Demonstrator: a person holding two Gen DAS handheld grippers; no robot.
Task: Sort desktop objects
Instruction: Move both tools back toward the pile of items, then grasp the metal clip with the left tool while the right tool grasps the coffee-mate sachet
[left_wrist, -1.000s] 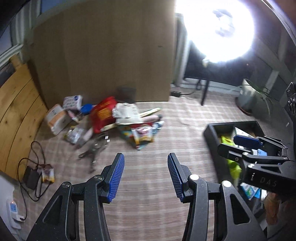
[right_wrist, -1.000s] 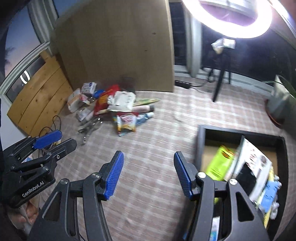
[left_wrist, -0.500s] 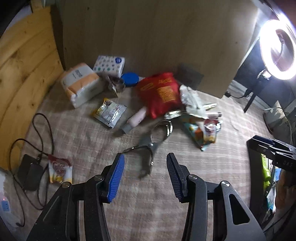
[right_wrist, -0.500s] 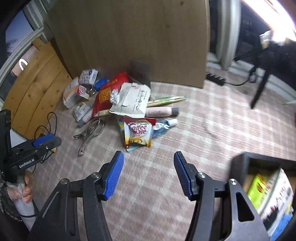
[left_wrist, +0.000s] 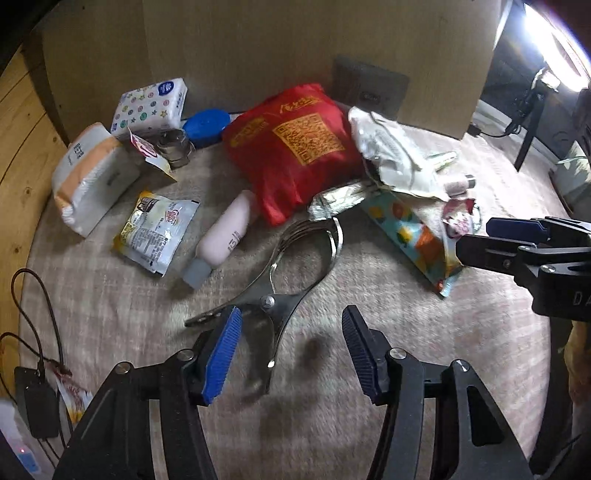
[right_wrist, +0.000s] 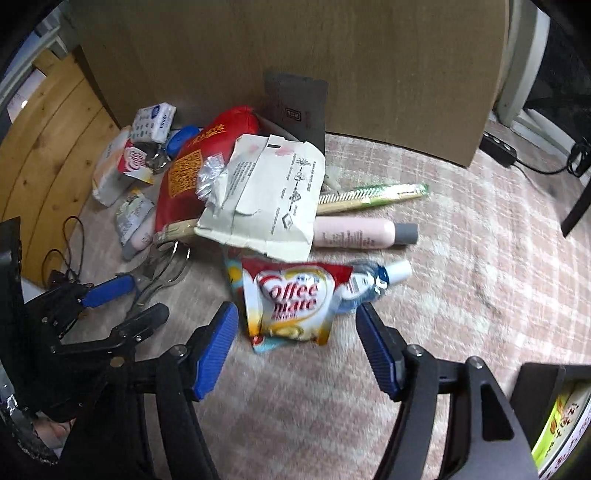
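A heap of objects lies on the checked cloth. My left gripper is open and empty, low over the handles of the metal tongs. Beyond them lie a pink bottle, a red pouch and a Coffee mate sachet. My right gripper is open and empty, with the red Coffee mate packet just ahead between its fingers. A torn white paper bag, a pink tube and a blue tube lie behind the packet.
A brown board stands behind the heap. Tissue packs lie at the far left. A cable and charger lie at the left edge. The dark bin holding sorted items is at the lower right of the right wrist view.
Both grippers have moved forward and down toward the heap. The left now hovers over the tongs, the right just before the Coffee mate packet. Both stay open.
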